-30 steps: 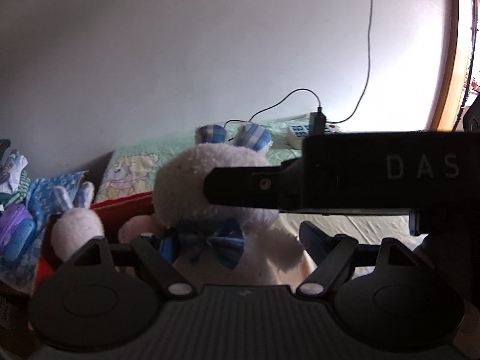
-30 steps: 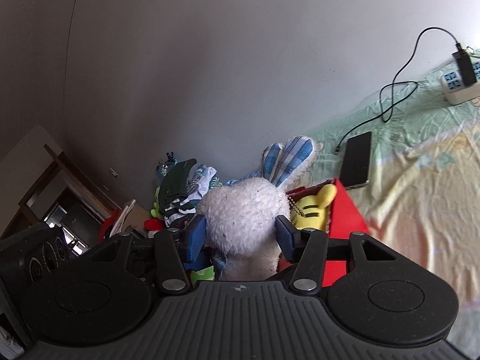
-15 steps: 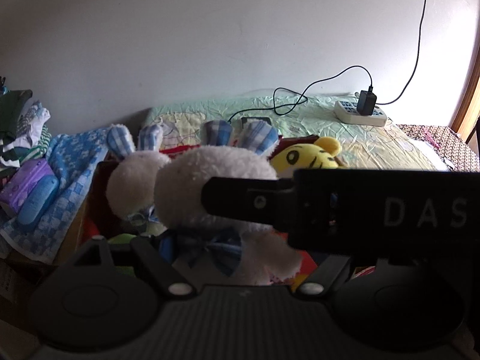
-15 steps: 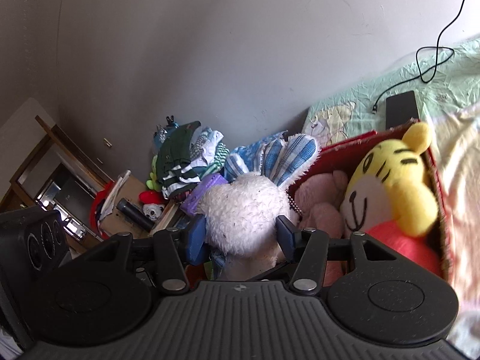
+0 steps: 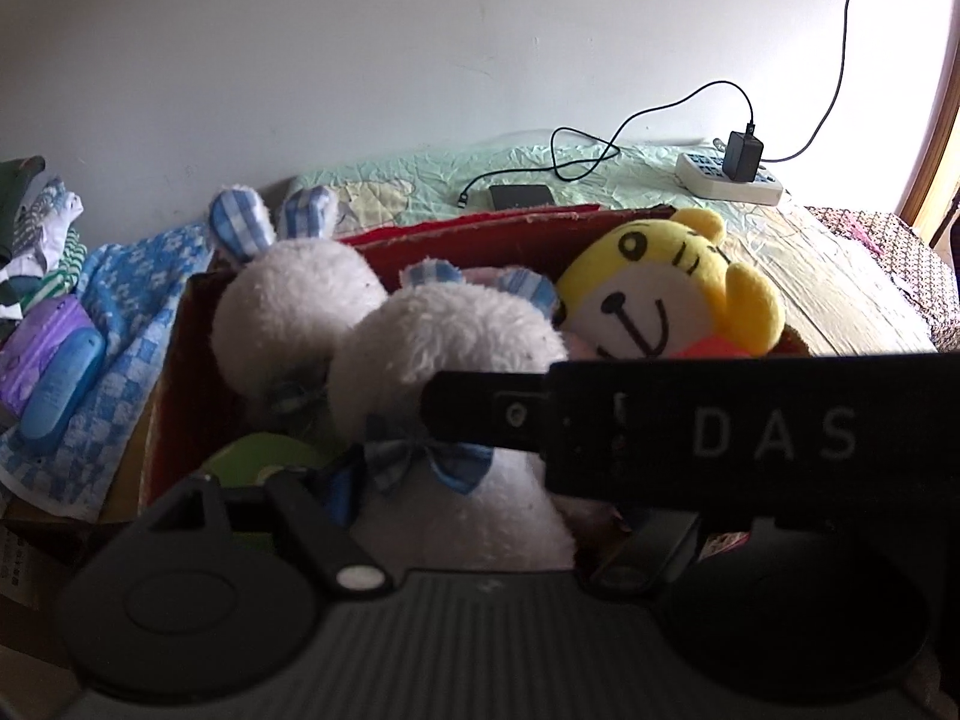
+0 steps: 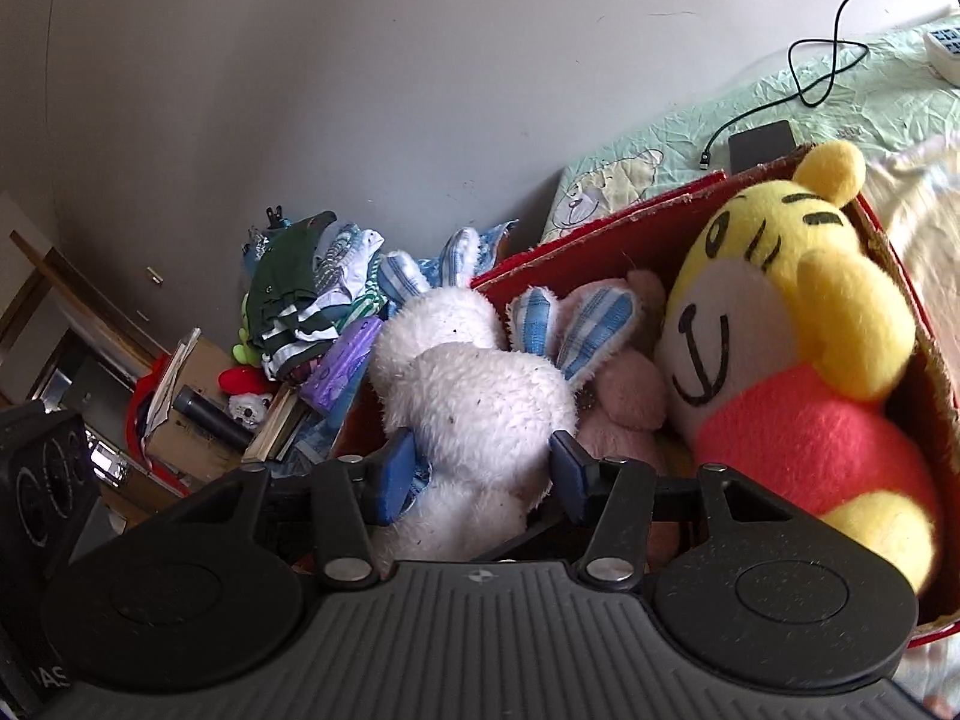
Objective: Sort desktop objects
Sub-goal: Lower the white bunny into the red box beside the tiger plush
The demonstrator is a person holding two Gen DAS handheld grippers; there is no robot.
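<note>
Lowered into the red box [image 6: 600,234], right gripper [image 6: 480,468] clamps the white rabbit [image 6: 480,402]; left gripper's hold hidden.

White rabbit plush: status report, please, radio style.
Right gripper shut on white rabbit plush, left gripper alongside. Rabbit over red box. Box crowded: yellow tiger plush.

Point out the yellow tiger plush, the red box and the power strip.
yellow tiger plush [image 6: 774,324], right wrist view, on its face.
red box [image 5: 480,234], left wrist view, on its far wall.
power strip [image 5: 702,171], left wrist view, on its left end.
</note>
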